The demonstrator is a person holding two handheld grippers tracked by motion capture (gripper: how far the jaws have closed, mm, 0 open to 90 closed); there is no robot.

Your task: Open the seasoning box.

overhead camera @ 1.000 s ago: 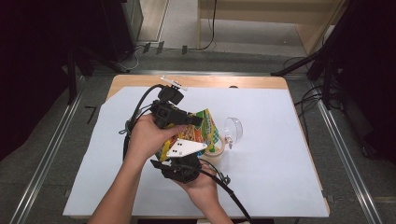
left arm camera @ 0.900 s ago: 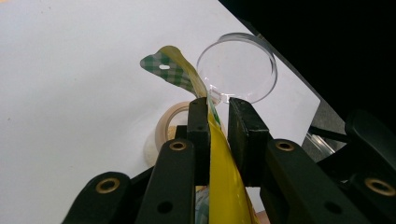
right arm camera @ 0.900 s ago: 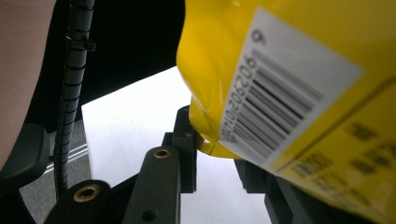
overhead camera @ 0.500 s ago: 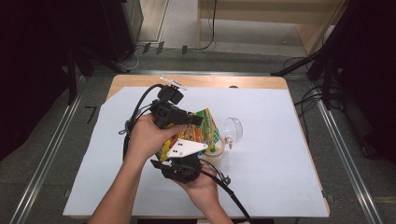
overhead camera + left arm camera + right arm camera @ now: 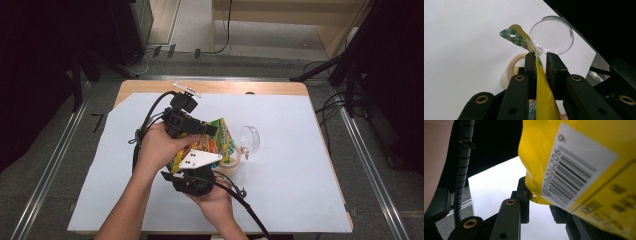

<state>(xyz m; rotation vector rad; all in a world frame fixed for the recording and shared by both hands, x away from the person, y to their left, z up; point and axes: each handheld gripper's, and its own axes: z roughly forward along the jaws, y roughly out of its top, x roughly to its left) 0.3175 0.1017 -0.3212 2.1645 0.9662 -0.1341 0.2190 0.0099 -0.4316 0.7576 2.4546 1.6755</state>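
Yellow snack bag [image 5: 216, 142] held above white table sheet [image 5: 300, 190], over beige container [image 5: 510, 71]. Left gripper [image 5: 540, 62] clamped on bag edge. Right gripper [image 5: 540, 202] pinching bag's lower corner. Clear lid [image 5: 250, 137] beside.

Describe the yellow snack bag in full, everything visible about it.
The yellow bag looks like glossy plastic film, with colourful print on its front, a green-and-white checked top flap with a small hang slot, and a white barcode label on the back. It is held above the white table cover, over a tan cup. The left gripper pinches its upper part; the right gripper clamps a lower corner.
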